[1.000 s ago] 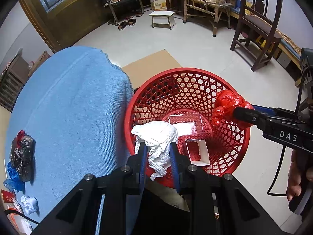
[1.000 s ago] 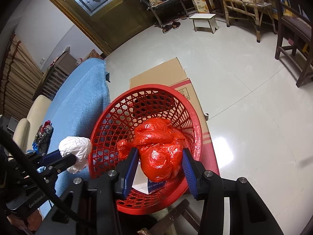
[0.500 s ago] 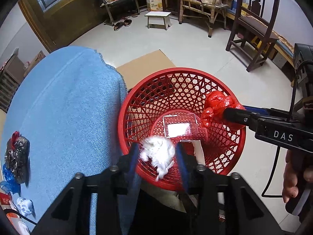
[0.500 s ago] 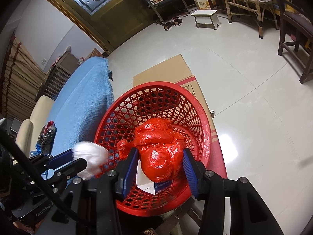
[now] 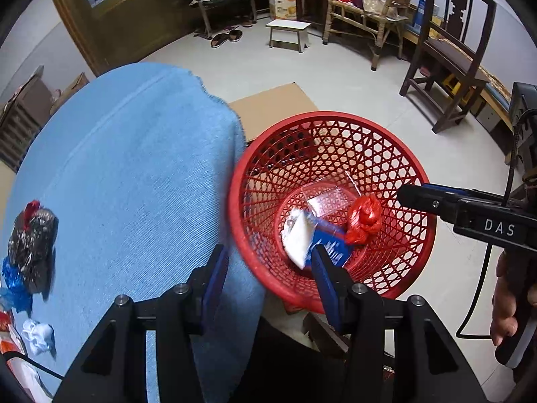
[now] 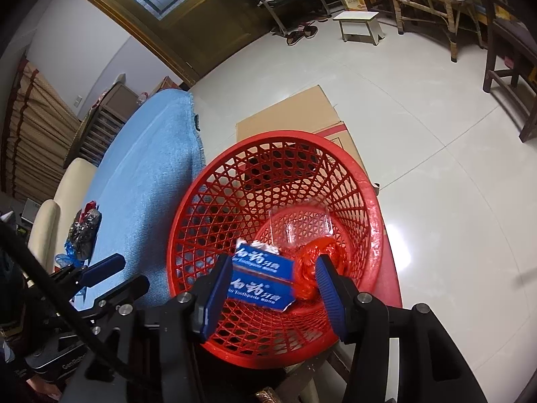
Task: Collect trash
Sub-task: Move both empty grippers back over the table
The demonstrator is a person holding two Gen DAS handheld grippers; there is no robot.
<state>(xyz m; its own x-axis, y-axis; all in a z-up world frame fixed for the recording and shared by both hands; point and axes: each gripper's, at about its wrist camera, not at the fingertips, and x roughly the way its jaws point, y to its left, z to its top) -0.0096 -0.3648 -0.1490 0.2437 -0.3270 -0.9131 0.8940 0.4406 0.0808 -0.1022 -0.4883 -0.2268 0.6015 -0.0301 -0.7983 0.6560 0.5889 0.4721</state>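
Observation:
A red mesh basket (image 5: pixel 416 174) (image 6: pixel 188 221) stands beside the blue-clothed table (image 5: pixel 127 184) (image 6: pixel 151 168). On its bottom lie a white paper wad (image 5: pixel 297 235), a blue toothpaste box (image 5: pixel 330 247) (image 6: pixel 261 275), a red plastic bag (image 5: pixel 364 218) (image 6: pixel 313 262) and a clear tray (image 5: pixel 327 198) (image 6: pixel 302 228). My left gripper (image 5: pixel 268 270) hovers over the basket's near rim, jaws opening, nothing between them. My right gripper (image 6: pixel 272 287) hangs above the basket, jaws opening and empty; the bag lies below them. It also enters the left wrist view as the right gripper (image 5: pixel 419 198).
On the cloth's left lie a black bag with a red tie (image 5: pixel 32 235) (image 6: pixel 85 225), blue plastic (image 5: pixel 13 285) and a small white wad (image 5: pixel 38 336). A flat cardboard box (image 6: pixel 295 114) lies behind the basket. Chairs and a stool (image 5: pixel 288 32) stand far off. A hand (image 5: pixel 506 302) holds the right gripper.
The left gripper opened and the white wad dropped into the basket. The right gripper opened and the red bag fell in too. The left gripper shifted toward the table.

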